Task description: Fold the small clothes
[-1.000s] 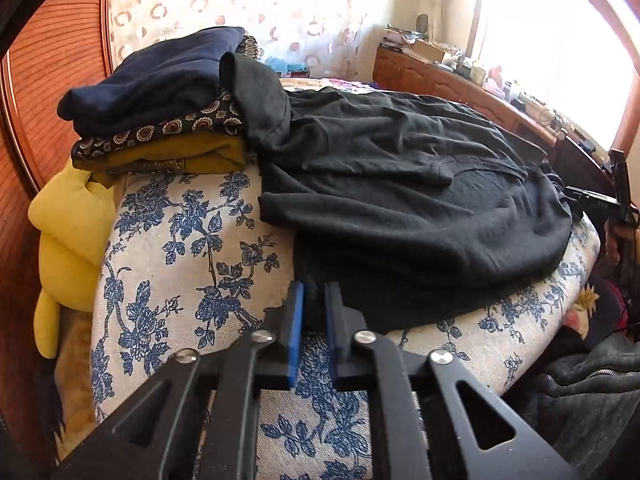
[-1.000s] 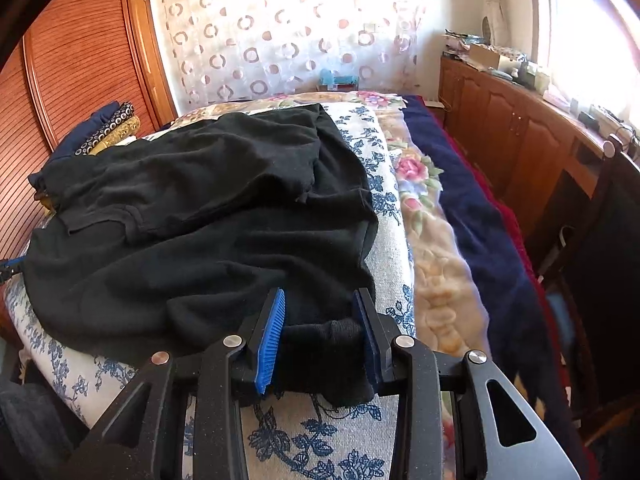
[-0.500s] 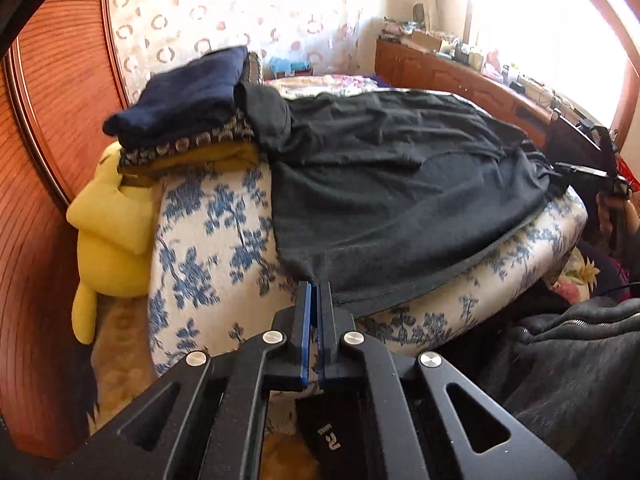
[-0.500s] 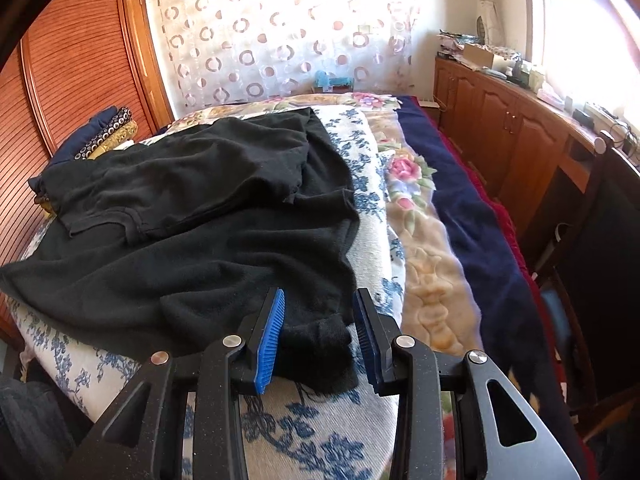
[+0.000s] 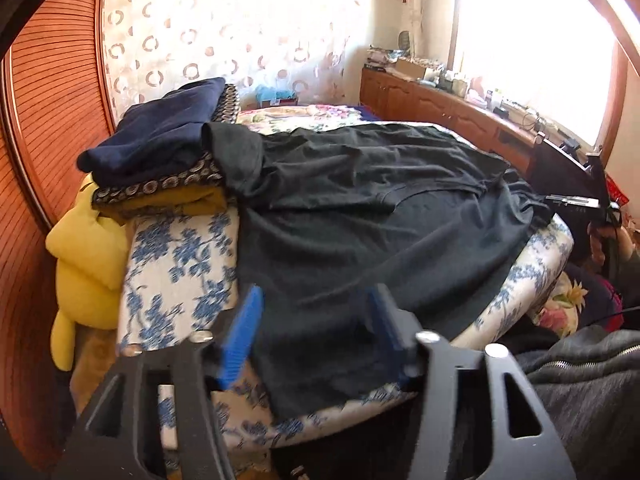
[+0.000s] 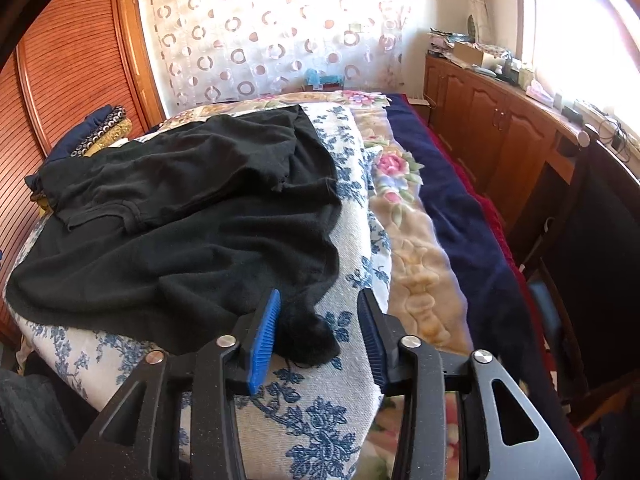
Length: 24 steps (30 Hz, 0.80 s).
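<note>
My left gripper (image 5: 312, 336) has its blue-padded fingers (image 5: 240, 340) spread apart; they have just been opening, and the near hem of the black garment (image 5: 360, 216) lies in the gap between them without either pad pressing on it. That garment is spread across the blue-flowered bed cover (image 5: 180, 264), its near edge drooping over the mattress corner. One of its ends rides up against the stack of folded clothes (image 5: 160, 160) at the left: a navy piece on top, a dark ring-patterned one under it, a mustard one at the bottom. A yellow plush toy (image 5: 88, 256) is wedged between the bed and the slatted wooden door (image 5: 44, 120).

My right gripper (image 6: 318, 332) also has its fingers (image 6: 262, 340) parted, and they too have just been widening. A dark ribbed cuff (image 6: 308, 340) of the garment sits between them, close against the left pad and clear of the right one, resting on the flowered cover. To the right run a pale rose-patterned blanket (image 6: 412, 264) and a navy blanket (image 6: 460, 208), then a wooden cabinet (image 6: 488, 128) under the bright window.
</note>
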{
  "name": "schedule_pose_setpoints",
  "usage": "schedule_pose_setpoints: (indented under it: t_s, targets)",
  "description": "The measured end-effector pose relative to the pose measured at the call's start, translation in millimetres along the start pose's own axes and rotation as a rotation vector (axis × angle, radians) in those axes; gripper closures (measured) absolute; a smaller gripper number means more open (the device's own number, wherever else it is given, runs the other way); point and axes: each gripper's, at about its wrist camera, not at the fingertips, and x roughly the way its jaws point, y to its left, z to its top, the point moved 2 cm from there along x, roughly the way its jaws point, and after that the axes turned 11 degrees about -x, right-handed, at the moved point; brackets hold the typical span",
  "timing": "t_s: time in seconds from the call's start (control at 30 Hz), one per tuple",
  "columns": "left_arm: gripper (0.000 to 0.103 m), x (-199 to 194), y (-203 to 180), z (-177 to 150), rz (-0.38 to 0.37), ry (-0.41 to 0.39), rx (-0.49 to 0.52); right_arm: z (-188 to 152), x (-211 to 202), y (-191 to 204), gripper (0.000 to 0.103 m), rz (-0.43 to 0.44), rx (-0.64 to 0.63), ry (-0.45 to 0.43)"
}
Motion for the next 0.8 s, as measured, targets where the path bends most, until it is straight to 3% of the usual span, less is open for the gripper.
schedule_pose_setpoints:
  t_s: [0.1,0.23,0.33,0.37,0.63,0.8]
  targets:
    - [0.031,7,-5,2,-0.016,-0.001,0.0,0,-1,-1,0.06,0.014,0.012,-0.001]
    - [0.03,16,-7,2,-0.032,0.011,-0.02,-2,-1,4,0.061,0.051,0.008,0.003]
    - [0.03,21,-7,2,-0.023,0.011,-0.029,-3,-3,11,0.093,0.091,-0.015,0.014]
    - [0.03,22,-7,2,-0.019,0.01,-0.029,-3,-6,11,0.096,0.09,-0.021,0.007]
    - [0.03,21,-6,4,-0.011,-0.005,-0.039,9,-70,-8,0.097,0.079,-0.015,-0.051]
    - [0.03,22,-5,5,-0.006,-0.015,-0.045,6,-74,-11,0.093,0.017,-0.051,-0.003]
